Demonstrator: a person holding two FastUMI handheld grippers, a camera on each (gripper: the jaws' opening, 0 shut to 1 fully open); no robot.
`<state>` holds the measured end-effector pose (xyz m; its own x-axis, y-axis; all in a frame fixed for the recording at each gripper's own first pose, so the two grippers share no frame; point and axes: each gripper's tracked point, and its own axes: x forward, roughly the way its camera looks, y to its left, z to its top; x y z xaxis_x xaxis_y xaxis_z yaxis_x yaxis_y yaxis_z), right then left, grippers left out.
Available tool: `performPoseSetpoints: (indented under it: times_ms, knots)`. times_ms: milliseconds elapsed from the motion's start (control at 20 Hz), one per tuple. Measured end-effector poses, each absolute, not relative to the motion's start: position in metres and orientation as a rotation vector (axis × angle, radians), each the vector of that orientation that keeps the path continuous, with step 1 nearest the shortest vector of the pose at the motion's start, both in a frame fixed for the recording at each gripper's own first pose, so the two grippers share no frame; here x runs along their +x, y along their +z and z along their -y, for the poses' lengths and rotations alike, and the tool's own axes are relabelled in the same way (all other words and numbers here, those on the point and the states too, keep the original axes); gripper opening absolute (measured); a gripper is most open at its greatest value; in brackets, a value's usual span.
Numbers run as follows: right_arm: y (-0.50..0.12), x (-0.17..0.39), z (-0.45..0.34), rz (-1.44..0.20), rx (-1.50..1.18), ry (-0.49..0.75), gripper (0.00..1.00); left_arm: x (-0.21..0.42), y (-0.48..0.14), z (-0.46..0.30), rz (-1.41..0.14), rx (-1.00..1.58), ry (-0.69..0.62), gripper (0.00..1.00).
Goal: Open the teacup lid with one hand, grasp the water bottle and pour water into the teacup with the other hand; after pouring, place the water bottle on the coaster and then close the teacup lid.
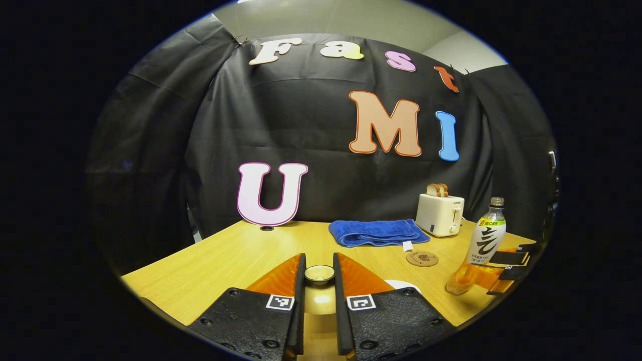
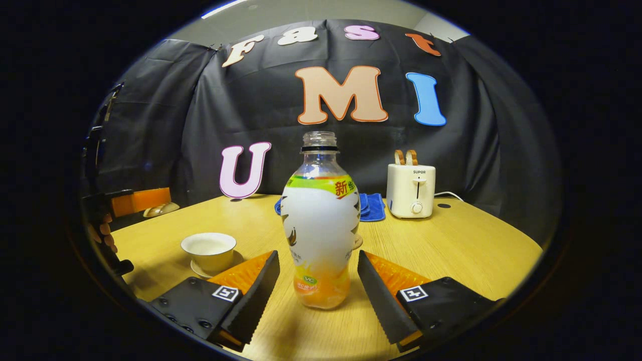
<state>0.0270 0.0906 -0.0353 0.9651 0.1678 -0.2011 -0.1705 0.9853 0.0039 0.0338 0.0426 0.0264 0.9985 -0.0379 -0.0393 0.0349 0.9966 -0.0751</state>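
Right gripper (image 2: 317, 288): fingers spread wide, one on each side of the bottle (image 2: 320, 225), with a visible gap between each finger and the bottle wall. Nothing is gripped. The bottle stands upright on the table (image 2: 466, 240), uncapped, its long axis vertical and centred between the fingers. The fingers sit level with its lower body, near the base. Judgement: the grasp is lined up; closing straight in should take it, though a hold this low on a tall bottle may let it tip during the pour.

Left gripper (image 1: 319, 281): fingers closed to a narrow gap on the knob of the lid (image 1: 319, 274), which is held clear of the cup. From the right gripper view this gripper (image 2: 150, 200) is seen held off at the table's left edge, with the lid (image 2: 160, 209) hanging beneath it.

Cup (image 2: 208, 249): stands open on its saucer, left of the bottle and just beyond the right gripper's left finger. Judgement: the pour must travel left from the bottle, and the right gripper is the nearer one.

Coaster (image 1: 422, 258): lies flat in front of the towel (image 1: 376, 232), near the bottle (image 1: 485, 235) and bare. The toaster (image 1: 440, 214) stands behind.

Progress, as judged: lid off; bottle not yet grasped; pour, set-down and closing outstanding.
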Motion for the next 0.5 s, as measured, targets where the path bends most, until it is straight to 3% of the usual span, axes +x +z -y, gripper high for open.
performPoseSetpoints:
  times_ms: [250,300,450,500]
  knots:
    - [-0.042,0.031,-0.093,-0.241,-0.017,0.170,0.96,0.033,0.026,-0.048,-0.047,-0.073,-0.022,0.23]
    - [-0.042,0.033,-0.093,-0.245,-0.018,0.168,0.87,0.033,0.027,-0.049,-0.046,-0.077,-0.022,0.23]
    - [-0.043,0.033,-0.092,-0.250,-0.021,0.167,0.72,0.032,0.030,-0.054,-0.043,-0.082,-0.014,0.23]
    - [-0.044,0.036,-0.092,-0.249,-0.025,0.167,0.73,0.032,0.032,-0.055,-0.039,-0.083,-0.011,0.23]
